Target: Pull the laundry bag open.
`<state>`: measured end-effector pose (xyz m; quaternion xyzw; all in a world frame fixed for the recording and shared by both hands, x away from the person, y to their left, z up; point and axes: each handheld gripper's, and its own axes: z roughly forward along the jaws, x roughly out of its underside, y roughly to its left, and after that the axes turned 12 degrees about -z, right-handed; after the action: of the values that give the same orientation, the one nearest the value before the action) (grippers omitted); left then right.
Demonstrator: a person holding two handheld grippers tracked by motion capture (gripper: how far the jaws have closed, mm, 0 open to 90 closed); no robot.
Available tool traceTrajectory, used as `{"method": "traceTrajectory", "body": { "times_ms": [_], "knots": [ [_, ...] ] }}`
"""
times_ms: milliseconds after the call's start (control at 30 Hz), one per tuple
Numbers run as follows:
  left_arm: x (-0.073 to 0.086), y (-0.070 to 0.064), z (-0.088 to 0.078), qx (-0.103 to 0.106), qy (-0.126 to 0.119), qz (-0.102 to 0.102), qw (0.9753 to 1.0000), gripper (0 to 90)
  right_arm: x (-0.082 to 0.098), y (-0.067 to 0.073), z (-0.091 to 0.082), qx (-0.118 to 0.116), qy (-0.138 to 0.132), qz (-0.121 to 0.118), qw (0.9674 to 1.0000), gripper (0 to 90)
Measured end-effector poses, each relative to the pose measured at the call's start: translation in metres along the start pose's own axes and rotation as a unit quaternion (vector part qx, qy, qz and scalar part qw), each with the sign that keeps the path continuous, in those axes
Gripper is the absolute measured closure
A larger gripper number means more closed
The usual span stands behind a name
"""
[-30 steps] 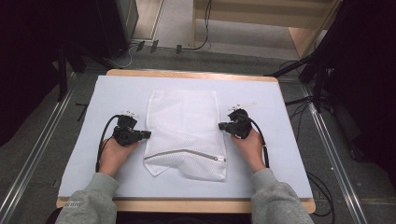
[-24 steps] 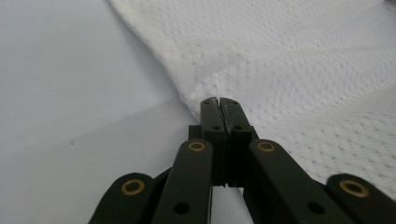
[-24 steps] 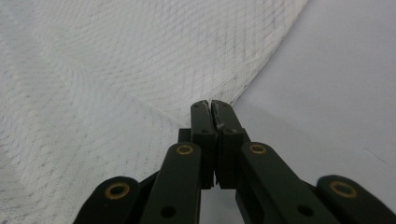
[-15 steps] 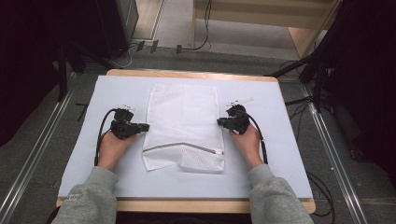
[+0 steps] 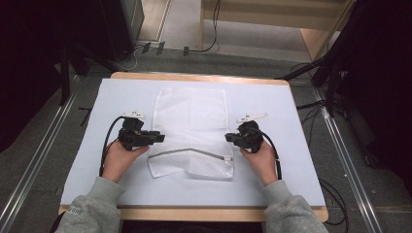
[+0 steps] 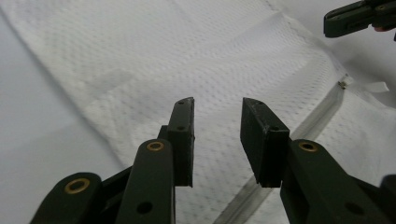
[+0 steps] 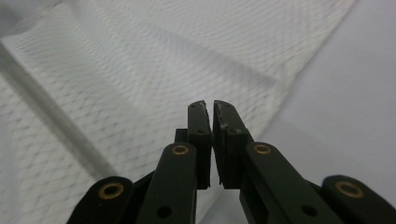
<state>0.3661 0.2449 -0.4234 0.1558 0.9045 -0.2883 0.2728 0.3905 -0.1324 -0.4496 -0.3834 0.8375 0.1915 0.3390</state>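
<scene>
A white mesh laundry bag [image 5: 192, 116] lies flat on the white-covered table [image 5: 291, 170], its grey zipper [image 5: 194, 151] running across the near end. My left gripper [image 5: 160, 137] hovers at the bag's left edge. Its jaws [image 6: 217, 102] have just been opening and stand open over the mesh [image 6: 187, 46] with nothing between them. My right gripper [image 5: 227, 138] sits at the bag's right edge by the zipper's end. Its jaws [image 7: 208, 105] have just been closing and are shut on nothing above the mesh [image 7: 140, 60]. The left gripper view catches the right gripper [image 6: 350, 18] far off.
The table's wooden rim [image 5: 194, 77] borders the white cover. Black cables [image 5: 214, 46] lie on the floor behind the table, and metal rails [image 5: 39, 160] run along both sides. Dark stands [image 5: 335, 73] rise at the back right.
The left gripper's jaws have opened and it has edged toward the bag. The right gripper has slid nearer along the bag's right edge. The zipper line now kinks in the middle.
</scene>
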Motion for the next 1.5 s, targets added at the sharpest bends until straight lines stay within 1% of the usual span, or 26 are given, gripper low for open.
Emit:
{"method": "traceTrajectory", "body": {
  "times_ms": [33,167,233,367,433,467,500,567,667,700,733,767,800,833,900,933,1000,1100,1133,1167,1200,1267,1300,1367,1400,1500],
  "knots": [
    [0.001,-0.004,0.002,0.000,0.002,0.004,1.0000,65.5,0.005,0.006,-0.001,-0.011,0.004,-0.002,0.9999,88.8],
    [0.005,-0.021,0.007,0.013,0.004,0.020,0.9997,65.1,0.013,0.016,-0.003,-0.020,0.010,-0.009,0.9997,88.8],
    [0.006,-0.029,0.010,0.022,0.008,0.028,0.9993,65.1,0.017,0.021,-0.007,-0.027,0.012,-0.002,0.9996,88.8],
    [0.009,-0.040,0.019,0.029,0.019,0.044,0.9984,64.5,0.024,0.031,-0.013,-0.038,0.014,-0.001,0.9992,88.6],
    [0.010,-0.041,0.023,0.029,0.022,0.045,0.9983,64.6,0.027,0.035,-0.017,-0.045,0.010,-0.007,0.9989,88.6],
    [0.012,-0.041,0.032,0.026,0.036,0.053,0.9976,64.6,0.028,0.038,-0.018,-0.045,0.011,-0.008,0.9989,88.6],
    [0.012,-0.041,0.032,0.026,0.036,0.053,0.9976,64.7,0.028,0.038,-0.018,-0.045,0.011,-0.008,0.9989,88.6],
    [0.014,-0.039,0.039,0.024,0.047,0.053,0.9972,64.7,0.031,0.041,-0.019,-0.049,0.017,-0.009,0.9986,88.5],
    [0.019,-0.033,0.048,0.026,0.057,0.043,0.9971,64.4,0.038,0.041,-0.019,-0.047,0.027,-0.009,0.9985,88.5],
    [0.019,-0.033,0.048,0.026,0.057,0.043,0.9971,64.3,0.038,0.041,-0.019,-0.047,0.027,-0.009,0.9985,88.5],
    [0.020,-0.031,0.050,0.018,0.062,0.048,0.9968,64.1,0.040,0.041,-0.020,-0.046,0.031,-0.007,0.9985,88.5],
    [0.020,-0.031,0.050,0.018,0.062,0.048,0.9968,63.5,0.040,0.041,-0.020,-0.046,0.031,-0.007,0.9985,88.5],
    [0.021,-0.030,0.051,0.009,0.058,0.055,0.9967,62.5,0.042,0.041,-0.021,-0.046,0.031,-0.009,0.9984,88.5],
    [0.021,-0.030,0.051,0.009,0.058,0.055,0.9967,62.1,0.042,0.041,-0.021,-0.045,0.031,-0.008,0.9985,88.4],
    [0.020,-0.028,0.049,0.012,0.058,0.052,0.9969,62.5,0.041,0.041,-0.022,-0.048,0.023,-0.006,0.9986,88.6],
    [0.020,-0.027,0.046,0.009,0.058,0.053,0.9968,62.7,0.040,0.042,-0.023,-0.048,0.021,-0.006,0.9986,88.7],
    [0.021,-0.027,0.046,0.008,0.059,0.054,0.9968,62.3,0.039,0.045,-0.021,-0.052,0.020,-0.013,0.9983,88.7],
    [0.022,-0.025,0.040,0.005,0.055,0.050,0.9972,61.9,0.039,0.050,-0.019,-0.055,0.031,-0.019,0.9979,88.5],
    [0.025,-0.026,0.032,0.007,0.048,0.048,0.9977,61.9,0.040,0.050,-0.019,-0.055,0.032,-0.019,0.9978,88.3],
    [0.025,-0.026,0.032,0.007,0.048,0.048,0.9977,62.0,0.041,0.051,-0.021,-0.056,0.030,-0.018,0.9978,87.9],
    [0.029,-0.026,0.021,0.008,0.038,0.049,0.9980,61.9,0.042,0.052,-0.024,-0.055,0.029,-0.018,0.9979,87.6],
    [0.030,-0.026,0.017,0.011,0.034,0.046,0.9983,61.4,0.045,0.054,-0.029,-0.051,0.022,-0.021,0.9982,84.7],
    [0.035,-0.024,0.005,0.006,0.028,0.045,0.9986,61.0,0.047,0.055,-0.033,-0.046,0.020,-0.024,0.9985,83.3],
    [0.037,-0.024,0.002,0.004,0.028,0.046,0.9985,60.6,0.050,0.056,-0.039,-0.040,0.019,-0.026,0.9987,79.5],
    [0.041,-0.024,-0.003,0.000,0.027,0.045,0.9986,60.6,0.053,0.056,-0.041,-0.038,0.016,-0.026,0.9988,78.3],
    [0.052,-0.025,-0.014,0.004,0.026,0.041,0.9988,60.6,0.056,0.056,-0.046,-0.035,0.014,-0.026,0.9989,74.5]
  ]
}}
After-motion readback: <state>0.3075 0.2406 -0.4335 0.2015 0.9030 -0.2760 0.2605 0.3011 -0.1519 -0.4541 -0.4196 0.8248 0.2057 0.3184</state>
